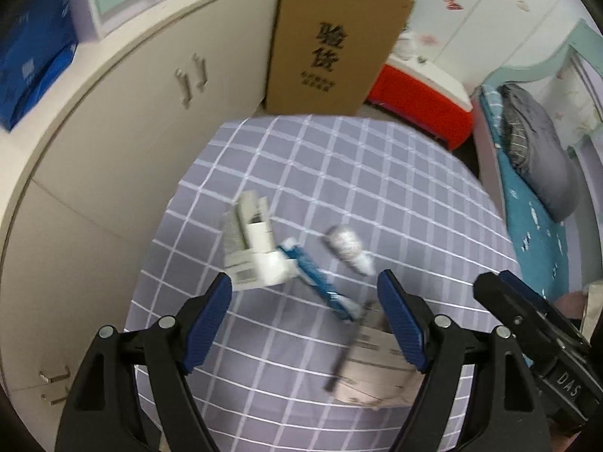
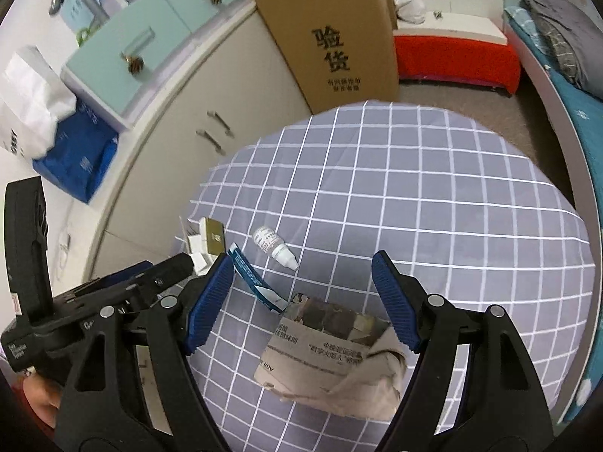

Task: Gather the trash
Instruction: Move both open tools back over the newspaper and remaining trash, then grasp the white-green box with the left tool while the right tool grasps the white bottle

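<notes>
In the right wrist view the right gripper (image 2: 301,297) fills the bottom of the frame, jaws wide apart and holding nothing. Between them, in the lower centre, lies one crumpled paper bag (image 2: 331,358) on the checked table (image 2: 452,207); it touches neither jaw. At the lower left of that frame the left gripper (image 2: 113,293) comes in from the side, held by a hand (image 2: 41,403) partly seen at the edge.

In the left wrist view the left gripper (image 1: 305,301) also stands with jaws wide and empty, pointing across the table from the bottom of the frame. The paper bag (image 1: 377,373) sits low and right there, just inside the right-hand jaw.

Further up the table, beyond both sets of jaws, lie three more pieces: one blue-and-white wrapper (image 2: 256,282) just ahead of the bag, one small white dropper bottle (image 2: 275,246) near the frame centre, and one opened white carton (image 2: 207,241) left of the wrapper, close to the table's left edge. In the left wrist view the carton (image 1: 252,245) touches the wrapper (image 1: 320,282), while the bottle (image 1: 346,246) lies apart.

At the top centre one tall cardboard box (image 2: 331,37) stands past the table's far edge.
</notes>
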